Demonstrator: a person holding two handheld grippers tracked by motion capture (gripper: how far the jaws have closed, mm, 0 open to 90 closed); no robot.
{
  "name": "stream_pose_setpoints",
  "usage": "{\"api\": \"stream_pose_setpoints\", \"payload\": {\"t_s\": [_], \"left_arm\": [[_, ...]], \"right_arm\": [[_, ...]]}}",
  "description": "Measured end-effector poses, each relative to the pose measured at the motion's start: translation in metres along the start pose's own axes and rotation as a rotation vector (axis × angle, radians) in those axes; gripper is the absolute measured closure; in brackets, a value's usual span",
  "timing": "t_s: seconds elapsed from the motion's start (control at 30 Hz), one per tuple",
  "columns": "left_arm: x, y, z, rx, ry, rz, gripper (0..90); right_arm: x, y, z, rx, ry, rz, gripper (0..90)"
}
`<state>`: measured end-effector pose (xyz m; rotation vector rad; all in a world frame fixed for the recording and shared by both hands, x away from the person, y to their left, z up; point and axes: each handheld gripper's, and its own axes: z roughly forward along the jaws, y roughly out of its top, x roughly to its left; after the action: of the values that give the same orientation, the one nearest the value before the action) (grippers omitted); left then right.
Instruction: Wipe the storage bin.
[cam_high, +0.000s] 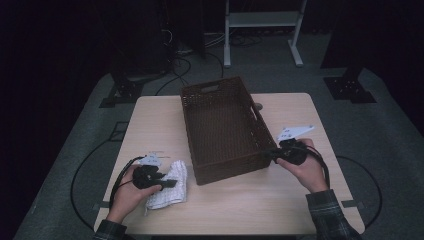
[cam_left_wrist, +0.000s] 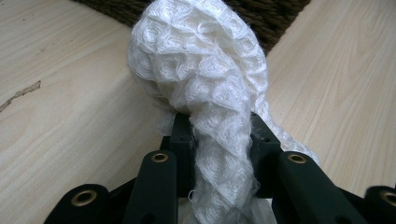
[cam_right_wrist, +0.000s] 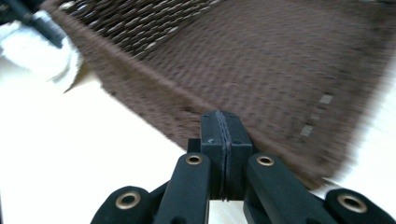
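The table (cam_high: 150, 115) carries a brown woven basket (cam_high: 220, 127), its long axis running away from the person, angled slightly left. By its near left corner lies a white knitted cloth (cam_high: 170, 192), lengthwise toward the person. The left gripper (cam_high: 167, 183) pinches a bunched fold of the cloth (cam_left_wrist: 205, 84). The right gripper (cam_high: 270, 153), jaws pressed together on nothing, sits at the basket's near right corner; its view is blurred

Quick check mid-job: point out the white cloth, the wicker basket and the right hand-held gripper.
white cloth (cam_left_wrist: 201, 79), left gripper view, on its bunched knit bulge.
wicker basket (cam_high: 227, 176), high view, on its near end wall.
right hand-held gripper (cam_right_wrist: 226, 135), right gripper view, at its closed jaw tips.
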<state>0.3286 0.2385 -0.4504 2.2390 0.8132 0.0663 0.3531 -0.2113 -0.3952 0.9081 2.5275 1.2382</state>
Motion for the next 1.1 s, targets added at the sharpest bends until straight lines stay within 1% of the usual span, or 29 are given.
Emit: {"api": "stream_pose_setpoints", "payload": {"t_s": [0.07, 0.13, 0.17, 0.23, 0.33, 0.43, 0.53, 0.63, 0.7, 0.73, 0.87, 0.97, 1.1], "left_arm": [[0.0, -0.001, -0.001, -0.005, 0.0, -0.004, 68.5], [0.001, -0.002, -0.002, -0.005, 0.0, -0.006, 68.5], [0.001, -0.002, -0.002, -0.001, 0.0, -0.005, 68.5], [0.002, -0.002, -0.002, 0.003, 0.004, -0.001, 68.5], [0.002, -0.002, -0.002, -0.003, 0.005, -0.009, 68.5], [0.001, -0.002, -0.001, 0.001, 0.005, -0.009, 68.4], [0.001, -0.002, -0.001, 0.0, 0.004, -0.012, 68.4], [0.002, -0.003, -0.001, 0.005, 0.004, -0.008, 68.5], [0.002, -0.003, -0.001, 0.003, 0.004, -0.012, 68.5], [0.002, -0.003, -0.001, 0.006, 0.004, -0.008, 68.5], [0.001, -0.002, -0.001, 0.005, 0.003, -0.011, 68.5], [0.001, -0.002, 0.0, 0.004, 0.003, -0.013, 68.5], [0.002, -0.003, 0.0, 0.005, 0.002, -0.015, 68.5]], "right_arm": [[0.006, 0.004, 0.003, 0.005, 0.001, -0.027, 84.5], [0.008, 0.009, -0.002, -0.014, -0.006, -0.039, 82.3], [0.007, 0.01, -0.005, -0.023, -0.012, -0.045, 80.2], [0.003, 0.013, -0.011, -0.036, -0.042, -0.062, 74.2], [-0.008, 0.013, -0.015, -0.037, -0.062, -0.079, 68.8], [-0.018, 0.011, -0.012, -0.026, -0.041, -0.087, 65.0], [-0.024, 0.007, -0.007, 0.004, -0.01, -0.096, 60.5], [-0.027, 0.003, -0.006, -0.007, 0.011, -0.103, 59.2], [-0.026, 0.002, -0.006, -0.011, 0.014, -0.117, 56.5], [-0.025, 0.002, -0.006, -0.008, 0.016, -0.127, 54.2], [-0.025, 0.004, 0.0, 0.023, 0.01, -0.159, 50.4], [-0.028, 0.004, 0.004, 0.018, 0.04, -0.149, 50.6], [-0.027, 0.003, 0.003, 0.016, 0.039, -0.145, 51.3]]}}
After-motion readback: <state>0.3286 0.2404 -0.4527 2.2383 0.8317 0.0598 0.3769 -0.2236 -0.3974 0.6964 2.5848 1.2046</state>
